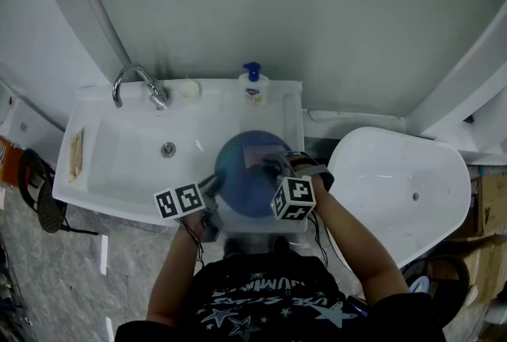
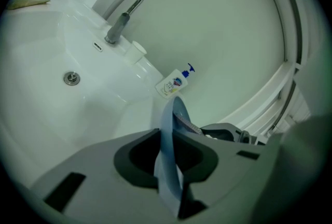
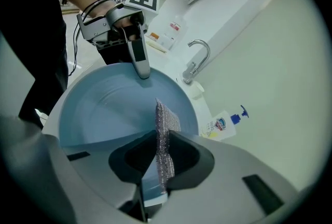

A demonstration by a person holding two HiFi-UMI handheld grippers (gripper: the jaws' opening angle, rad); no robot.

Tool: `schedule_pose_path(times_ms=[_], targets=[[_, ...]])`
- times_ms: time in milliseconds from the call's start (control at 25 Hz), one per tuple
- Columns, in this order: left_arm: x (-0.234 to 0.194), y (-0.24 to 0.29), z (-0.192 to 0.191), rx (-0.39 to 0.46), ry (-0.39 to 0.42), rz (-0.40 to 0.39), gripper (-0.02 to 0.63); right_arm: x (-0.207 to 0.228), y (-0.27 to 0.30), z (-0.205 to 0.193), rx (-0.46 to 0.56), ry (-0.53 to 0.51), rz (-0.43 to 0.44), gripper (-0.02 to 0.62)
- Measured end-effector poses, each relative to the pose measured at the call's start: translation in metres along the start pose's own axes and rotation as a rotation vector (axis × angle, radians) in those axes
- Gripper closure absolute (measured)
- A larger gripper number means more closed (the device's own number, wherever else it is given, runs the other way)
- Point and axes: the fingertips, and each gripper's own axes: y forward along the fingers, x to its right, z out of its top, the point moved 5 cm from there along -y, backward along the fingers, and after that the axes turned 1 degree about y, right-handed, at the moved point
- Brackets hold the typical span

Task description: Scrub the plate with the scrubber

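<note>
Left gripper (image 1: 212, 186): jaws clenched on the rim of the blue plate (image 1: 247, 178). In the left gripper view I see the plate edge-on, pinched between the two jaws. The plate is held tilted above the right end of the sink (image 1: 111, 174), near its front edge, with its hollow face turned toward the right gripper.

Right gripper (image 3: 161, 166): jaws grasping the scrubber (image 3: 167, 132), a flat grey mesh pad that stands upright between them and sticks out past the tips. The scrubber's far edge lies against the plate's face near its middle. It looks to be touching, though I cannot be certain from this angle.

From the right gripper view, the left gripper's jaw tips sit on the plate's far rim, opposite the scrubber.

Soap bottle (image 1: 253, 87) with a blue pump: back right corner of the sink, upright. Tap (image 1: 139, 83): back edge, left of the middle. Drain (image 1: 168, 148): bottom of the basin, left of the plate and clear of it.
</note>
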Motion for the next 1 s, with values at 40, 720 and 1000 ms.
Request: schedule_pose_path(times_ms=[40, 720, 1000], targets=[[0.000, 0.001, 0.001, 0.000, -0.002, 0.000, 0.552, 0.000, 0.000, -0.002, -0.006, 0.013, 0.001, 0.517], [-0.014, 0.005, 0.018, 0.072, -0.105, 0.029, 0.552, -0.032, -0.014, -0.003, -0.059, 0.151, 0.079, 0.517], [-0.020, -0.001, 0.023, 0.109, -0.126, 0.046, 0.551, -0.044, -0.017, 0.018, -0.001, 0.233, 0.149, 0.517]])
